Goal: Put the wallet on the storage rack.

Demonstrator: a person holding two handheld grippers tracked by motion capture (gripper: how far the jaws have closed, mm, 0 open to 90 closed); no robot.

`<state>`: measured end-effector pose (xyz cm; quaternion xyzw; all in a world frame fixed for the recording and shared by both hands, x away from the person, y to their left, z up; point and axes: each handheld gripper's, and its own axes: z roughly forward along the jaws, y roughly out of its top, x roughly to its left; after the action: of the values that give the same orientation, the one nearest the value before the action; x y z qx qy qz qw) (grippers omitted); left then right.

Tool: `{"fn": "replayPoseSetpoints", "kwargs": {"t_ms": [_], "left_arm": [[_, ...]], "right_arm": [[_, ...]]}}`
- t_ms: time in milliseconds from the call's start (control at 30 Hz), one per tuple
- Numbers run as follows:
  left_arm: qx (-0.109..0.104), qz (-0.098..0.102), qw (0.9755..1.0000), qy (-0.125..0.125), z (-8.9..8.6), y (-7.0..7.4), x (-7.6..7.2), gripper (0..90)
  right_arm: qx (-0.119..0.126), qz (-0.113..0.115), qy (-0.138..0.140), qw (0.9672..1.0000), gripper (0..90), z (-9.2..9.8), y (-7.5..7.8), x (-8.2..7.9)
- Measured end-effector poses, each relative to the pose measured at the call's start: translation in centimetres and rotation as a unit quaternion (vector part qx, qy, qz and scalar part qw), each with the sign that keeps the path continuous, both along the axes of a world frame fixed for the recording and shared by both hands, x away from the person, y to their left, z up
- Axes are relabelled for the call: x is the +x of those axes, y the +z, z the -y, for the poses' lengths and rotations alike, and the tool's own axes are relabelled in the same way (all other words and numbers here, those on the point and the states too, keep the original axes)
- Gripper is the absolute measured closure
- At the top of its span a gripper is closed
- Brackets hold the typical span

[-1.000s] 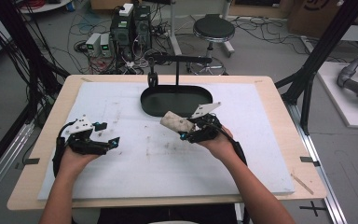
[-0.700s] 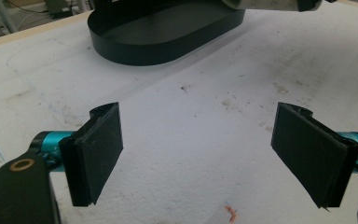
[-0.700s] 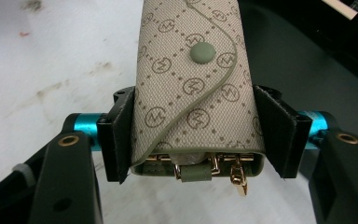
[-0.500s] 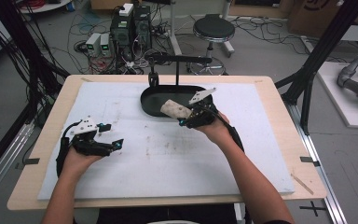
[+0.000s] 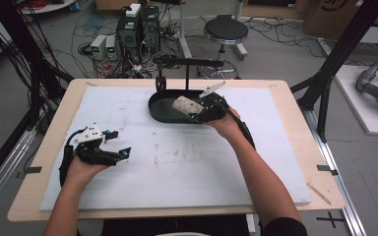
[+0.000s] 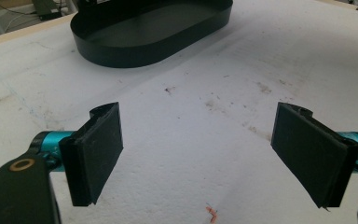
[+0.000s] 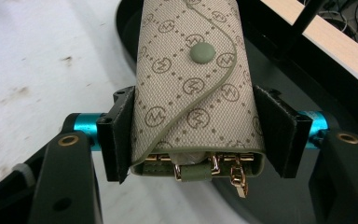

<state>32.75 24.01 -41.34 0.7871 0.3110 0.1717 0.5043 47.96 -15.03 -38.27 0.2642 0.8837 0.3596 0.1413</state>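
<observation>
High view: the black oval tray [image 5: 161, 110] at the table's far edge lies under the key pouch [image 5: 186, 105], carried by the right gripper [image 5: 198, 114].
The left gripper [image 5: 120, 150], jaws apart and empty, rests well off. The right jaws clamp the pouch's sides, its long axis pointing away along them; it seems over the tray's right end, height unclear.

1. You've got a light wooden table [image 5: 295, 147] in front of you, its bare edge showing all round.
2. A big white foam sheet [image 5: 187, 162] lies flat on it, covering nearly the whole top.
3. That sheet is scuffed with brownish smudges [image 6: 261, 86] near its middle, and a small reddish scrap [image 6: 211, 213] lies on it.
4. A black oval tray [image 5: 163, 109] sits directly on the sheet toward the far edge.
</observation>
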Motion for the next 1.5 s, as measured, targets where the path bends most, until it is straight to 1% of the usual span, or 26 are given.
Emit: {"fn": "replayPoseSetpoints", "kwargs": {"t_ms": [33, 67, 133, 167, 200, 300, 333, 367, 433, 567, 633, 700, 900, 933, 1000, 1033, 1100, 1267, 1300, 1367, 1433, 1500], "left_arm": [[0.001, 0.0, 1.0, 0.0, 0.0, 0.0, 0.0, 16.6], [0.004, -0.001, 1.0, -0.002, 0.1, 0.0, 0.0, 16.6], [0.005, -0.001, 1.0, -0.002, 0.1, 0.0, 0.0, 16.6], [0.006, -0.002, 1.0, -0.004, 0.1, 0.0, 0.0, 16.6], [0.007, -0.001, 1.0, -0.005, 0.2, 0.0, 0.0, 16.6], [0.005, -0.002, 1.0, -0.004, 0.2, 0.0, 0.0, 16.6], [0.007, -0.002, 1.0, -0.004, 0.2, 0.0, 0.0, 16.6], [0.006, -0.002, 1.0, -0.003, 0.1, 0.0, 0.0, 16.6], [0.006, -0.002, 1.0, -0.002, 0.1, 0.0, 0.0, 16.6], [0.005, -0.001, 1.0, -0.004, 0.1, 0.0, 0.0, 16.6], [0.005, -0.001, 1.0, -0.004, 0.1, 0.0, 0.0, 16.6], [0.005, -0.001, 1.0, -0.004, 0.1, 0.0, 0.0, 16.6], [0.007, -0.001, 1.0, -0.003, 0.1, 0.0, 0.1, 16.6], [0.008, -0.002, 1.0, -0.003, 0.1, 0.0, 0.1, 16.6], [0.008, -0.003, 1.0, -0.003, 0.1, -0.1, 0.1, 16.6], [0.008, -0.002, 1.0, -0.002, 0.1, -0.1, 0.1, 16.6], [0.008, -0.002, 1.0, -0.001, 0.0, -0.1, 0.1, 16.6], [0.009, -0.003, 1.0, -0.001, 0.0, -0.1, 0.1, 16.6], [0.009, -0.003, 1.0, -0.001, 0.0, -0.1, 0.1, 16.6], [0.007, -0.002, 1.0, -0.001, 0.0, -0.1, 0.1, 16.6], [0.007, -0.002, 1.0, -0.001, 0.0, -0.1, 0.1, 16.6], [0.009, -0.003, 1.0, -0.001, 0.0, -0.1, 0.2, 16.6]], "right_arm": [[-0.005, -0.002, -0.002, 1.0, 35.8, -0.2, -0.1, 0.7], [-0.003, 0.003, -0.004, 1.0, 35.9, -0.3, -0.1, 0.9], [-0.001, -0.004, -0.008, 1.0, 35.9, -0.4, -0.4, 1.7], [-0.004, -0.008, -0.009, 0.9999, 35.9, -0.5, -0.5, 2.0], [-0.008, -0.007, -0.012, 0.9999, 35.9, -0.5, -0.7, 2.3], [-0.011, -0.012, -0.017, 0.9997, 35.9, -0.6, -1.1, 3.1], [-0.018, -0.019, -0.018, 0.9995, 35.9, -0.8, -1.1, 3.3], [-0.019, -0.01, -0.018, 0.9996, 35.9, -0.9, -1.2, 3.4], [-0.009, -0.007, -0.02, 0.9997, 35.9, -0.9, -1.3, 3.7], [-0.008, -0.005, -0.024, 0.9997, 35.9, -0.9, -1.8, 4.1], [-0.011, -0.006, -0.031, 0.9994, 35.9, -0.8, -2.1, 4.6], [-0.009, -0.008, -0.033, 0.9994, 36.0, -0.8, -2.3, 4.9], [-0.018, -0.01, -0.037, 0.9991, 35.9, -1.0, -2.8, 5.7], [-0.026, -0.021, -0.037, 0.9988, 36.0, -1.2, -3.0, 6.1], [-0.033, -0.017, -0.037, 0.9986, 35.9, -1.5, -3.2, 6.3], [-0.036, -0.022, -0.037, 0.9984, 35.9, -1.7, -3.3, 6.4], [-0.042, -0.019, -0.034, 0.9983, 35.9, -1.9, -3.4, 6.6], [-0.057, -0.025, -0.034, 0.9975, 35.9, -2.4, -4.1, 6.7], [-0.057, -0.025, -0.034, 0.9975, 35.9, -2.4, -4.1, 6.7], [-0.06, -0.031, -0.037, 0.9971, 35.9, -2.5, -4.4, 6.8], [-0.059, -0.031, -0.036, 0.9971, 35.9, -2.5, -4.5, 6.9], [-0.067, -0.04, -0.038, 0.9962, 35.9, -2.5, -4.8, 6.9]]}}
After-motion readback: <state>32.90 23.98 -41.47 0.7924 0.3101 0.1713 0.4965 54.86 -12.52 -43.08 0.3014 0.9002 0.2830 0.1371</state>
